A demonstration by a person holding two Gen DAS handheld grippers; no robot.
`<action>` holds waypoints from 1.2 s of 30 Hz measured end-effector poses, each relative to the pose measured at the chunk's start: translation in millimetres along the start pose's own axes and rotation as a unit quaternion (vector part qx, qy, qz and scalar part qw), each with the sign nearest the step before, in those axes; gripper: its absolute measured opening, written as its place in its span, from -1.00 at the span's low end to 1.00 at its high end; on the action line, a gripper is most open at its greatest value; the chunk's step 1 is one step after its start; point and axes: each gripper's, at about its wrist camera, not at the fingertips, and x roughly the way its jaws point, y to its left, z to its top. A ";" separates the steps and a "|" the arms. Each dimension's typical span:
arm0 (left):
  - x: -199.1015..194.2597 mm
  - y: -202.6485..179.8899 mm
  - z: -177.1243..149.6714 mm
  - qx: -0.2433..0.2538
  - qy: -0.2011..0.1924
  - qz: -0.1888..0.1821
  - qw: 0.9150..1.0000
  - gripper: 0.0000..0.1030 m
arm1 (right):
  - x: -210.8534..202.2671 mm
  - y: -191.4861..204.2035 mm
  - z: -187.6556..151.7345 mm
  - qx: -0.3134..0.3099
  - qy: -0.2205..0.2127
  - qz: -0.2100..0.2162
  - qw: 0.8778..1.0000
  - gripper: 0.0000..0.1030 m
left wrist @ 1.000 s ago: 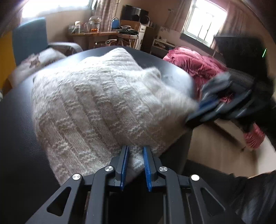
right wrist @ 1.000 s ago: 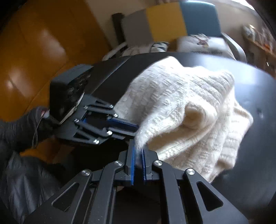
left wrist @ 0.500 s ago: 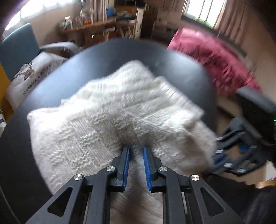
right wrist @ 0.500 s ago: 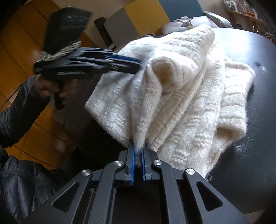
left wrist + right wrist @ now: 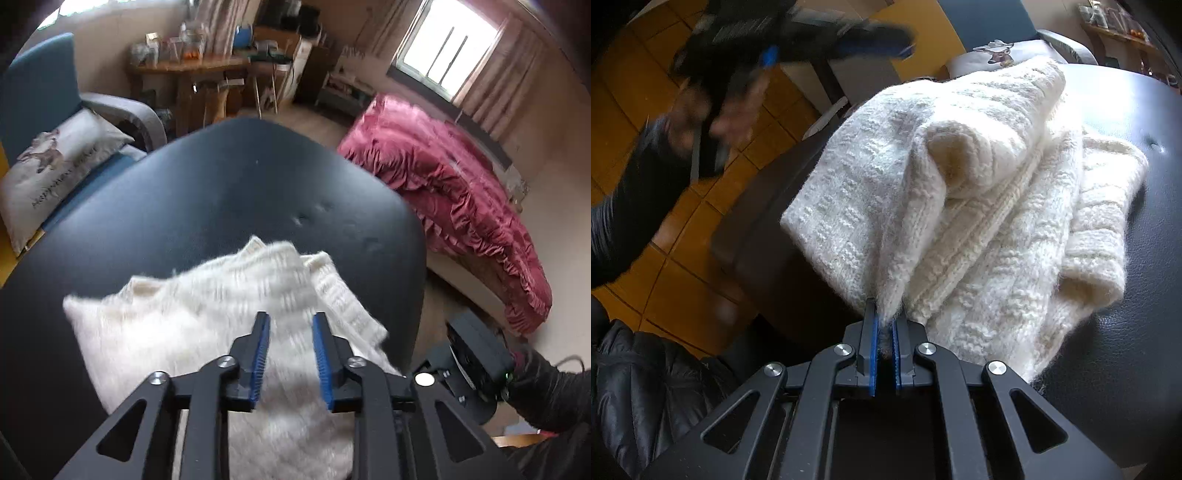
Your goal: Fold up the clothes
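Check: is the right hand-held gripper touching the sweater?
Touching. The right wrist view shows the right hand-held gripper pinching a fold of the sweater between its pads.

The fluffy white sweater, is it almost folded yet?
Nearly, it seems. Done: the white sweater already lies doubled in thick layers on the black table. In hand: the right gripper pinches one edge of the knit, while the left gripper is open, holding nothing. Left: let go of that edge and flatten the bulging roll on top.
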 end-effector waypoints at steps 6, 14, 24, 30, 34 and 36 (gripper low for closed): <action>32.7 -13.9 54.2 0.140 0.080 0.024 0.987 -0.38 | 8.3 1.1 4.9 -0.005 0.000 0.012 1.000 -0.90; 57.6 -15.5 82.2 0.269 0.179 -0.033 0.946 -0.27 | -11.1 -16.1 7.5 -0.008 -0.002 0.037 0.999 -0.91; 102.3 -7.0 98.3 0.291 0.259 -0.137 0.911 -0.17 | -27.7 -26.7 10.0 -0.014 0.017 0.056 0.998 -0.91; 125.7 -3.5 85.8 0.282 0.310 -0.175 0.891 -0.19 | -30.3 -31.4 9.4 -0.007 0.020 0.068 0.997 -0.90; 119.7 -2.9 76.1 0.276 0.267 -0.151 0.911 -0.44 | -31.7 -33.4 8.2 -0.006 0.015 0.071 0.997 -0.91; 104.1 0.2 72.2 0.260 0.212 -0.131 0.933 -0.71 | -32.4 -32.9 7.7 -0.009 0.013 0.069 0.997 -0.91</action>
